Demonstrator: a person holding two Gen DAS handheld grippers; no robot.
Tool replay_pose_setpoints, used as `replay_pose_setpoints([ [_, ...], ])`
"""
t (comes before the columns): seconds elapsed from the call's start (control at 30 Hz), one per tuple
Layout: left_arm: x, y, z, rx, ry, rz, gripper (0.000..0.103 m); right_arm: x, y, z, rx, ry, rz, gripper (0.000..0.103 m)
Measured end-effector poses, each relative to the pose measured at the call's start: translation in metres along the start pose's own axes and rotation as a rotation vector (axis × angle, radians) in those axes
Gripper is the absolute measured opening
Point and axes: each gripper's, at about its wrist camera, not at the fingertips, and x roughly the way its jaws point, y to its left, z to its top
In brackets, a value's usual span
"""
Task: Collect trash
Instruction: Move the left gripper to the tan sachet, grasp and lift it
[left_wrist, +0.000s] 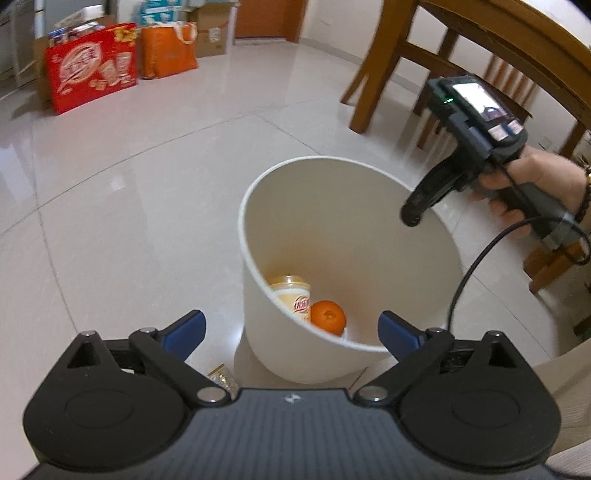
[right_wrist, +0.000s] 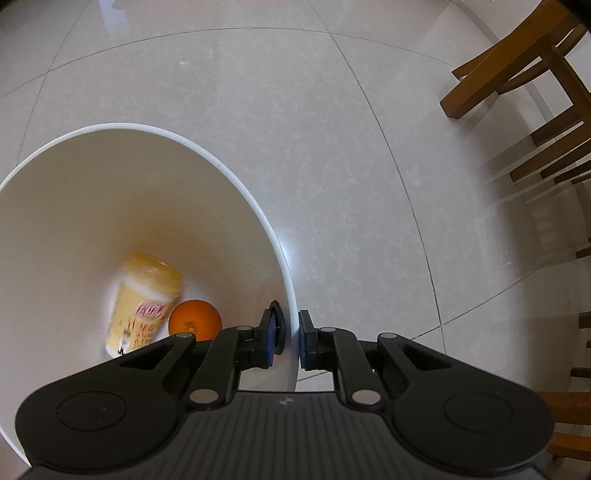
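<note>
The right tongs (right_wrist: 290, 338) pinch the white bin's (left_wrist: 258, 229) rim, tilting it on the floor; inside lie a yellow cup (left_wrist: 293, 295) and an orange (left_wrist: 328, 317). The left tongs (left_wrist: 291, 330) gape wide, empty. If that rim grip slips, the bin could rock back and miss the wrapper (left_wrist: 223, 380) beside its base.

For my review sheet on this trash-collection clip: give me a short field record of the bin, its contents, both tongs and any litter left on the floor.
bin: white round plastic bin, tilted, standing on the glossy tiled floor
contents: yellow drink cup lying on its side; orange fruit beside it
left tongs: open, empty, above the bin's near rim
right tongs: shut on the bin's rim, one pad inside, one outside
left on floor: crinkled gold wrapper beside the bin's base
surroundings: wooden chair; red gift bag
</note>
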Motion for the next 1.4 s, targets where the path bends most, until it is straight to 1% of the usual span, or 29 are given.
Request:
replay_pose_setpoints([
  [0.13,0.005,0.007,-0.033,0.000,-0.029,0.066,0.100,0.000,0.001,0.000,0.000,-0.002,-0.002,0.015],
  [0.2,0.010,0.011,-0.048,-0.001,-0.014,0.072,0.100,0.000,0.001,0.001,-0.001,-0.003,-0.003,0.015],
  [0.3,0.025,0.015,-0.073,0.000,0.054,0.102,0.100,0.000,0.001,0.001,0.000,-0.003,-0.004,0.015],
  [0.43,0.051,0.016,-0.118,0.083,0.160,0.138,0.100,0.000,0.002,0.001,0.002,-0.002,-0.002,0.015],
  [0.57,0.083,0.012,-0.171,0.172,0.273,0.115,0.098,0.000,0.001,0.002,-0.001,-0.004,-0.004,0.015],
  [0.63,0.098,0.012,-0.193,0.197,0.321,0.111,0.096,0.000,0.000,0.002,0.001,-0.004,-0.004,0.015],
  [0.73,0.113,0.012,-0.221,0.248,0.368,0.113,0.096,-0.001,0.001,0.000,0.000,-0.005,-0.005,0.015],
  [0.83,0.125,0.020,-0.230,0.254,0.398,0.114,0.095,-0.001,0.002,-0.001,-0.006,-0.006,-0.010,0.015],
  [0.9,0.132,0.020,-0.234,0.275,0.404,0.114,0.095,-0.001,0.002,-0.001,-0.006,-0.005,-0.013,0.016],
  [1.03,0.142,0.014,-0.240,0.332,0.445,0.104,0.094,-0.001,0.002,-0.001,-0.005,-0.004,-0.012,0.016],
  [1.13,0.147,0.013,-0.244,0.363,0.456,0.107,0.087,-0.001,0.002,-0.001,-0.005,-0.004,-0.013,0.016],
  [1.23,0.151,0.016,-0.246,0.348,0.472,0.110,0.085,-0.001,0.003,-0.001,-0.006,-0.005,-0.016,0.016],
  [1.3,0.151,0.017,-0.247,0.334,0.474,0.098,0.084,-0.001,0.003,-0.001,-0.006,-0.005,-0.016,0.016],
  [1.37,0.150,0.018,-0.246,0.319,0.475,0.089,0.078,-0.001,0.003,-0.001,-0.005,-0.005,-0.015,0.016],
  [1.4,0.149,0.017,-0.246,0.313,0.468,0.083,0.073,-0.001,0.003,-0.001,-0.004,-0.005,-0.015,0.016],
])
